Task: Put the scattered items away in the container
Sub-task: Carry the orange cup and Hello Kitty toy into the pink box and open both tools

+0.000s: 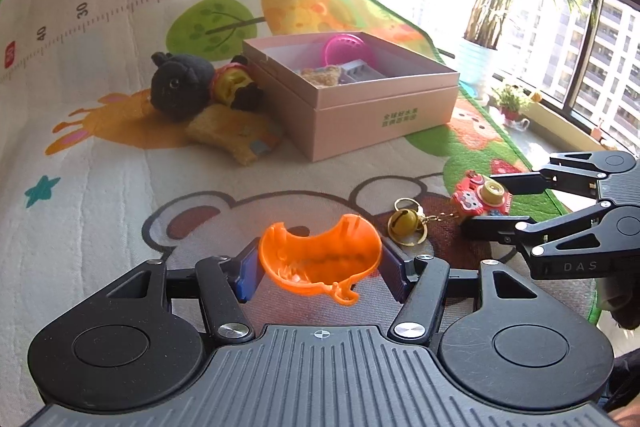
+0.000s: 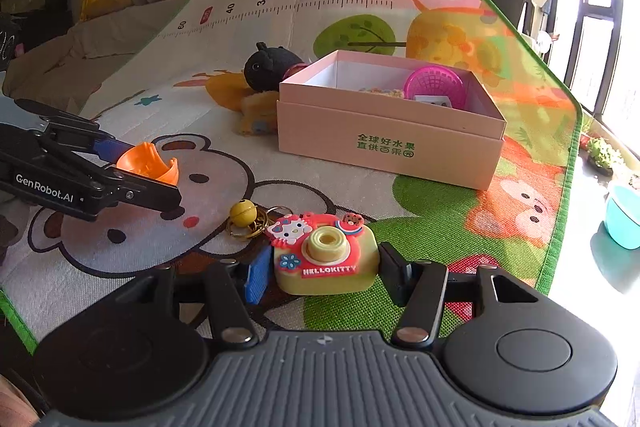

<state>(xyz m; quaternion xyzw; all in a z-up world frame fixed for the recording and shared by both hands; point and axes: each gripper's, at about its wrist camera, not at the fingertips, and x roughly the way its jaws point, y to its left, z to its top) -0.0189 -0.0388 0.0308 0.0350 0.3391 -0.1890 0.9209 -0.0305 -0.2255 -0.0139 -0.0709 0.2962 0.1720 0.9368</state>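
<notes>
gripping an orange plastic half-shell [image 1: 320,259] in left gripper [image 1: 318,263], right gripper [image 2: 324,267] clamped on a hello kitty toy camera keychain [image 2: 326,255], open pink cardboard box [image 2: 392,143] beyond on play mat [image 2: 260,27]

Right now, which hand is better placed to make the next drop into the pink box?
Probably left. Its jaws are shut on the orange shell, already lifted off the mat. The right jaws grip the toy camera, whose bell keychain still lies on the mat. Pink box looks unobstructed ahead.

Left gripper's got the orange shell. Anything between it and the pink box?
Nothing visible blocks it. The left gripper holds the orange shell, and bare mat lies between it and the pink box. The black plush and yellow plush lie off the box's left side.
</notes>
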